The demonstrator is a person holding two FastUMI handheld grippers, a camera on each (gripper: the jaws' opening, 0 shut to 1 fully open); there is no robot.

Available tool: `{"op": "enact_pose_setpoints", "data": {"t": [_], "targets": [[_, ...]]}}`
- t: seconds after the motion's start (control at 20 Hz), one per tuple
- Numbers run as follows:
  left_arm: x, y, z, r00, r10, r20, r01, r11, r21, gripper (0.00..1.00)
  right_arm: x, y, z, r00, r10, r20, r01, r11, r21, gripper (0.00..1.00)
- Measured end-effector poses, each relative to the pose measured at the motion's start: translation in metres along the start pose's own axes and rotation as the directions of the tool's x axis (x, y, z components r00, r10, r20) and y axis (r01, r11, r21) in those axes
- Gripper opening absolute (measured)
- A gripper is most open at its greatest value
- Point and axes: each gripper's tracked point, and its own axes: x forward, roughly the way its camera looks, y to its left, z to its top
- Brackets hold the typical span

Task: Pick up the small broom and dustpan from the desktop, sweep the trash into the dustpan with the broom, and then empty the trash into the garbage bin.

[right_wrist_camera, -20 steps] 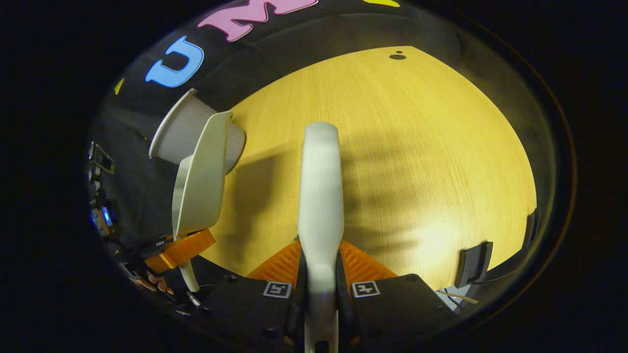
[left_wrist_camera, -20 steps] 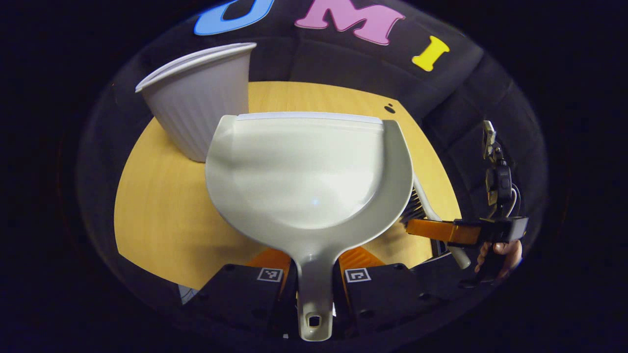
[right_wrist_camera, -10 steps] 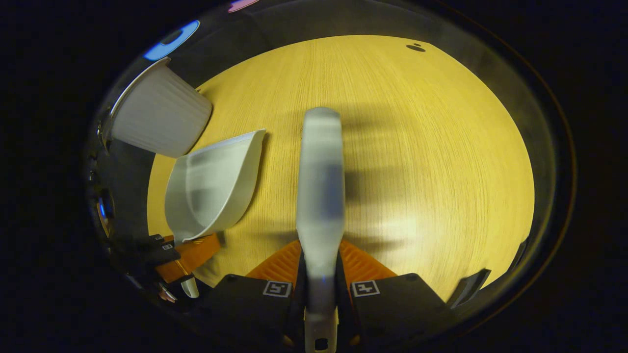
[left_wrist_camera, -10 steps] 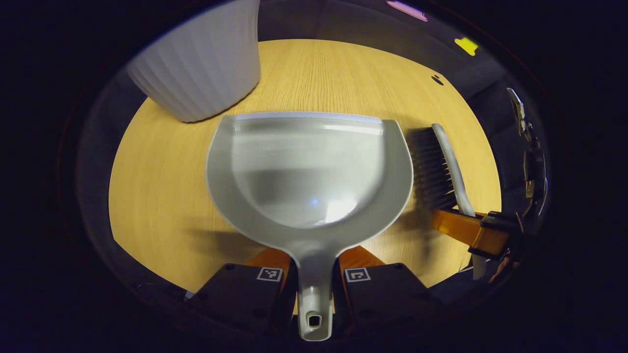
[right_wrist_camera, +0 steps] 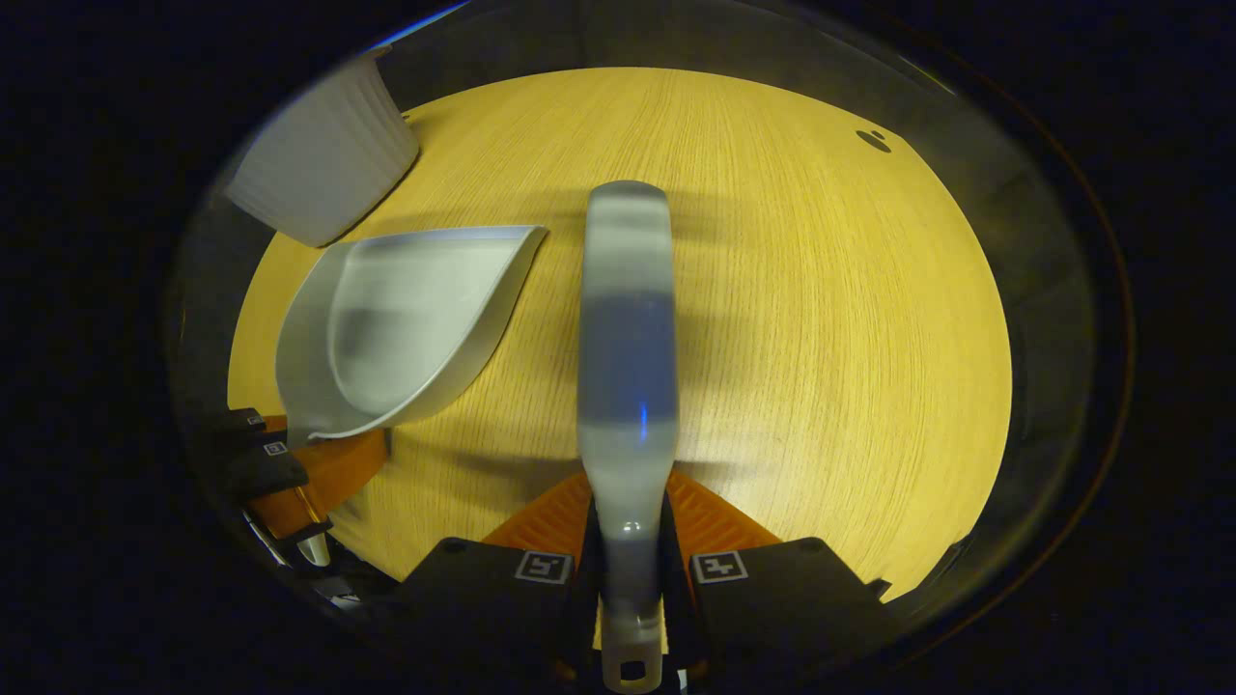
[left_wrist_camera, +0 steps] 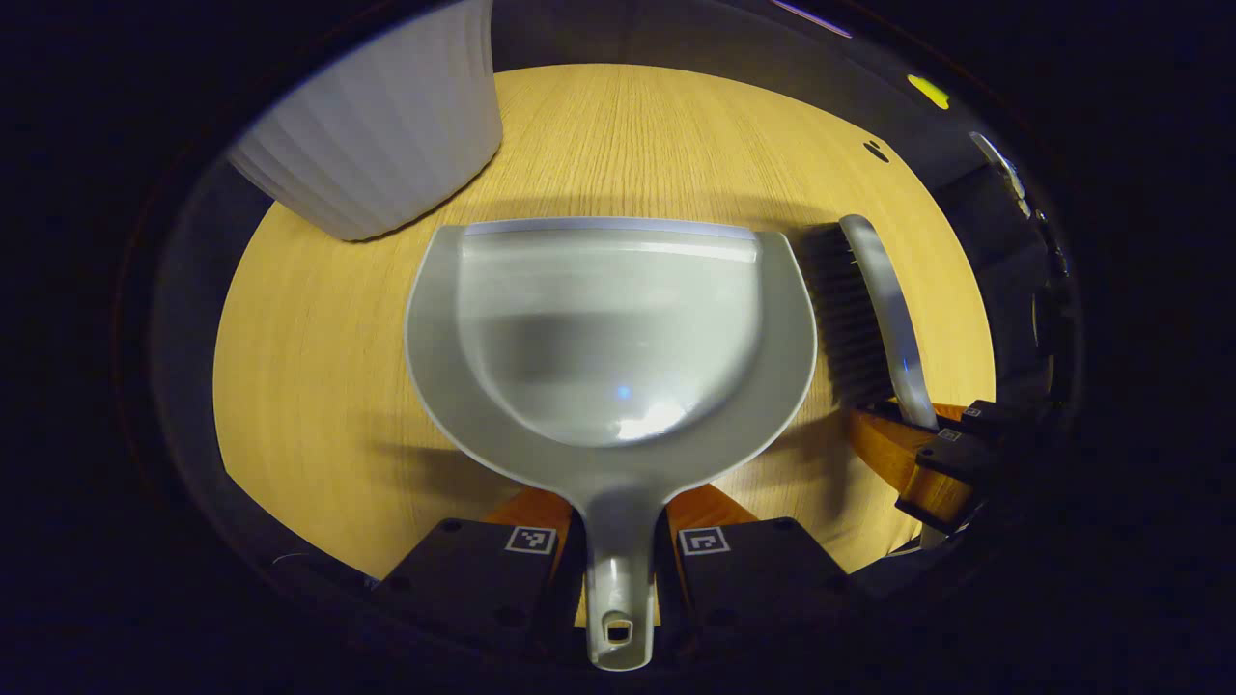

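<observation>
On the wooden desktop (left_wrist_camera: pixel 319 386), near its middle: one dustpan (left_wrist_camera: pixel 608 338), pale grey, mouth facing away from the holder, empty inside. Its handle runs back between the two fingers of the left gripper (left_wrist_camera: pixel 618 550), which are closed tight against it on both sides. Whether the pan rests on the wood or hangs just above it cannot be told.

One small broom (right_wrist_camera: pixel 628 328), pale back uppermost, dark bristles (left_wrist_camera: pixel 850 323) turned toward the dustpan in the left gripper view. It lies just beside the pan's right rim, parallel to it. Its handle passes between the fingers of the right gripper (right_wrist_camera: pixel 628 569), clamped narrow upon it.

One garbage bin (left_wrist_camera: pixel 377 135), white and ribbed, standing at the far left corner of the desktop, near the dustpan's front left edge but apart from it.

Markings: one small square black-and-white coded tag on each finger block, two per gripper; no brand or readable lettering on pan, broom or bin.

One small dark mark (right_wrist_camera: pixel 874 141) at the far right of the desktop.
</observation>
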Motion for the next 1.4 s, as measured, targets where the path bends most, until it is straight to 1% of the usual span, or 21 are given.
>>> {"op": "enact_pose_setpoints", "data": {"t": [0.1, 0.15, 0.2, 0.3, 0.35, 0.4, 0.45, 0.5, 0.55, 0.6, 0.65, 0.8, 0.85, 0.95, 1.0, 1.05, 1.15, 1.2, 1.25, 1.3, 1.4], "targets": [[0.001, 0.000, -0.001, 1.000, -0.003, -0.003, 0.003, 1.000, -0.001, 0.31, -0.001, 0.001, 0.002, 1.000, 0.000, 0.006, 0.000, 1.000, 0.004, 0.32], [0.000, 0.000, -0.001, 1.000, -0.005, -0.007, 0.005, 1.000, 0.001, 0.31, -0.002, 0.002, 0.002, 1.000, 0.002, 0.006, -0.002, 1.000, 0.005, 0.35], [0.000, 0.000, -0.001, 1.000, -0.007, -0.004, 0.007, 1.000, 0.000, 0.32, -0.002, 0.004, 0.003, 1.000, 0.004, 0.009, -0.004, 1.000, 0.006, 0.34], [-0.002, 0.000, -0.001, 1.000, -0.014, 0.001, 0.014, 1.000, -0.003, 0.31, -0.005, 0.005, 0.006, 1.000, 0.001, 0.027, -0.002, 1.000, 0.013, 0.47], [-0.004, 0.001, 0.000, 1.000, -0.015, 0.007, 0.015, 1.000, -0.003, 0.32, -0.009, 0.005, 0.008, 0.999, 0.006, 0.037, -0.007, 1.000, 0.018, 0.52], [-0.007, 0.002, 0.001, 1.000, -0.009, 0.015, 0.009, 1.000, 0.005, 0.40, -0.014, 0.005, 0.010, 0.999, 0.010, 0.052, -0.012, 1.000, 0.025, 0.57], [-0.012, 0.003, 0.002, 1.000, 0.005, 0.026, -0.005, 1.000, 0.013, 0.71, -0.021, 0.005, 0.014, 0.997, 0.015, 0.072, -0.017, 0.999, 0.030, 0.66], [-0.015, 0.005, 0.001, 0.999, 0.011, 0.047, -0.012, 1.000, 0.024, 0.79, -0.028, 0.004, 0.016, 0.996, 0.014, 0.090, -0.017, 0.999, 0.035, 0.75], [-0.020, 0.006, 0.001, 0.998, 0.013, 0.066, -0.015, 0.999, 0.033, 0.80, -0.037, 0.004, 0.018, 0.993, 0.018, 0.114, -0.022, 0.999, 0.037, 0.84], [-0.029, 0.005, -0.001, 0.996, 0.014, 0.084, -0.016, 0.999, 0.031, 0.80, -0.045, 0.005, 0.021, 0.990, 0.022, 0.138, -0.028, 0.999, 0.038, 1.00], [-0.039, 0.005, -0.001, 0.994, 0.008, 0.108, -0.010, 1.000, 0.022, 0.80, -0.053, 0.005, 0.023, 0.985, 0.025, 0.169, -0.031, 0.999, 0.036, 0.92], [-0.075, -0.008, 0.000, 0.985, -0.045, 0.169, 0.043, 0.999, 0.012, 0.80, -0.082, -0.001, 0.030, 0.960, -0.013, 0.279, 0.010, 1.000, 0.014, 0.92], [-0.088, -0.013, 0.001, 0.978, -0.062, 0.197, 0.060, 0.998, 0.019, 0.80, -0.091, -0.002, 0.033, 0.951, -0.017, 0.309, 0.017, 1.000, 0.003, 1.00], [-0.111, -0.021, 0.004, 0.967, -0.084, 0.239, 0.078, 0.996, 0.033, 0.80, -0.109, 0.002, 0.038, 0.931, -0.009, 0.364, 0.012, 1.000, -0.005, 1.00], [-0.121, -0.022, 0.002, 0.962, -0.088, 0.257, 0.082, 0.996, 0.034, 0.80, -0.121, 0.004, 0.039, 0.921, -0.003, 0.389, 0.004, 1.000, -0.002, 0.92], [-0.134, -0.021, 0.001, 0.955, -0.092, 0.281, 0.085, 0.996, 0.036, 0.80, -0.134, 0.007, 0.042, 0.907, 0.008, 0.421, -0.011, 1.000, 0.004, 1.00], [-0.157, -0.019, 0.002, 0.930, -0.093, 0.355, 0.087, 0.996, 0.032, 0.80, -0.165, 0.014, 0.052, 0.866, 0.031, 0.499, -0.048, 0.999, 0.022, 1.00], [-0.173, -0.018, 0.007, 0.907, -0.099, 0.410, 0.094, 0.995, 0.032, 0.80, -0.183, 0.019, 0.058, 0.840, 0.042, 0.541, -0.068, 0.997, 0.029, 1.00], [-0.190, -0.014, 0.014, 0.881, -0.085, 0.466, 0.079, 0.996, 0.032, 0.80, -0.198, 0.021, 0.063, 0.817, 0.049, 0.574, -0.082, 0.996, 0.031, 1.00], [-0.205, -0.006, 0.020, 0.845, -0.059, 0.531, 0.049, 0.998, 0.034, 0.80, -0.209, 0.023, 0.069, 0.787, 0.050, 0.615, -0.086, 0.996, 0.029, 1.00], [-0.238, 0.003, 0.030, 0.753, -0.021, 0.658, -0.016, 0.999, 0.051, 0.80, -0.243, 0.027, 0.080, 0.712, 0.041, 0.701, -0.075, 0.997, 0.018, 0.99]]}}
